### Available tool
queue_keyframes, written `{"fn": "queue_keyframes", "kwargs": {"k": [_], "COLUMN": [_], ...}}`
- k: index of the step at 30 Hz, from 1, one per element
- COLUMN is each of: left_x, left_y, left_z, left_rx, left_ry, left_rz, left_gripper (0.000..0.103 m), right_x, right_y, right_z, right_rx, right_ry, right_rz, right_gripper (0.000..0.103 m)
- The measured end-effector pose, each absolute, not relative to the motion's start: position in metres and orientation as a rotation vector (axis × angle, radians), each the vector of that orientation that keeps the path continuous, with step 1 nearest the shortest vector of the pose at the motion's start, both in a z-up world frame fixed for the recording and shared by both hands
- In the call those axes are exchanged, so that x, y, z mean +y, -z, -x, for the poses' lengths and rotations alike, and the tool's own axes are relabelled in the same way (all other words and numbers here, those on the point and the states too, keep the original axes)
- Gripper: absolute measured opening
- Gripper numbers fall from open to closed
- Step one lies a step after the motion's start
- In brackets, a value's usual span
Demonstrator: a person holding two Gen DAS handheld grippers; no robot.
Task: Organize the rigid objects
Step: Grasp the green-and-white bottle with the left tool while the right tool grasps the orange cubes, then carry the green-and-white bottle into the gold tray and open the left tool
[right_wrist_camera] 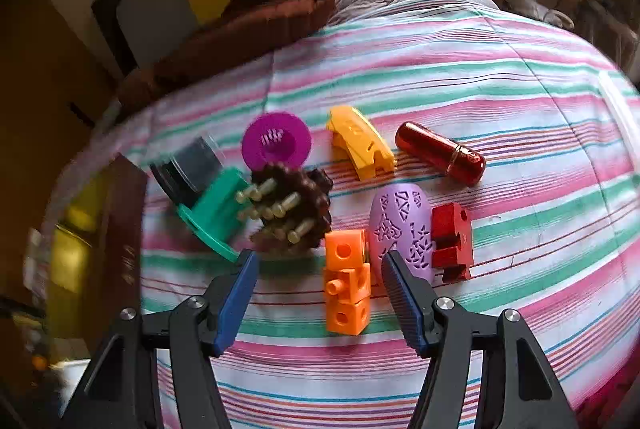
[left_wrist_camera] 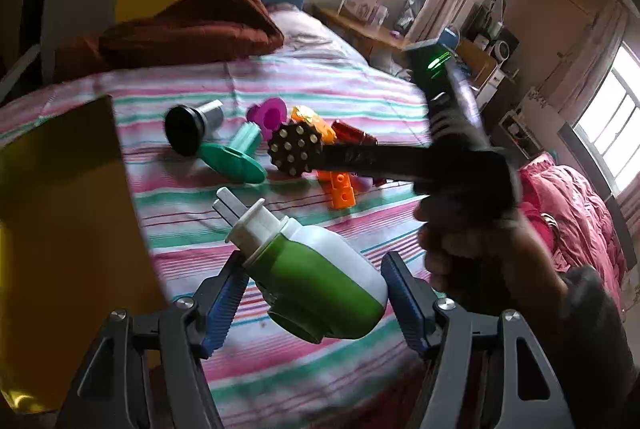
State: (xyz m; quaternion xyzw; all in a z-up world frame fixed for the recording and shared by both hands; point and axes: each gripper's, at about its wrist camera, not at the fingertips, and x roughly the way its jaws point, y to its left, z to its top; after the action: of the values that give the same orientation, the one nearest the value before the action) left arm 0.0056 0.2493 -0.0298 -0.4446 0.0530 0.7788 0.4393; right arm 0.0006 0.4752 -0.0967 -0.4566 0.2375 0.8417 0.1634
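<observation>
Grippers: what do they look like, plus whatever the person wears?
Both the left gripper and right gripper share one build: black angular linkage arms with silver pivot screws, and fingers faced with ribbed blue pads. The right unit's black body shows a green light. A dark grey sleeve covers the wrist.

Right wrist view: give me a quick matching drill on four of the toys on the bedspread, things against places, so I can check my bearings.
Things:
1. orange cube stack
2. red capsule
3. magenta disc
4. lilac oval shell

Places:
A. just beyond the studded brown ball
B. beside the red bracket
C. nearest the camera
D. right of the yellow curved piece

Pairs: 1-C, 2-D, 3-A, 4-B
</observation>
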Motion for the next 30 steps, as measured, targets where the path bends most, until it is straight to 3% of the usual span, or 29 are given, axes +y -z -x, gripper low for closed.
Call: {"fn": "queue_keyframes", "kwargs": {"k": [4, 6, 19, 30], "left_x": [0.221, 0.205, 0.067, 0.060], "left_y": [0.016, 0.012, 0.038, 0.067], "left_z": [-0.002, 0.006, 0.130, 0.210], "left_rx": [0.081, 0.047, 0.042, 0.183], "left_ry": [-1.958, -1.976, -2.313, -2.391], "left_rz": [1.071, 1.075, 1.251, 1.332], "left_gripper": [0.069, 0.069, 0.069, 0.069], "right_x": [0.468, 0.467, 0.479, 0.467], "right_y": [0.105, 0.110, 0.112, 0.115], "right_z": [0.006, 0.010, 0.000, 0.012], "right_rx": [0.573, 0.528, 0.580, 0.517], "right_ry": [-2.400, -2.370, -2.329, -2.334], "right_rz": [1.345, 1.391, 1.447, 1.444], "right_gripper": [0.061, 0.030, 0.029, 0.029]}}
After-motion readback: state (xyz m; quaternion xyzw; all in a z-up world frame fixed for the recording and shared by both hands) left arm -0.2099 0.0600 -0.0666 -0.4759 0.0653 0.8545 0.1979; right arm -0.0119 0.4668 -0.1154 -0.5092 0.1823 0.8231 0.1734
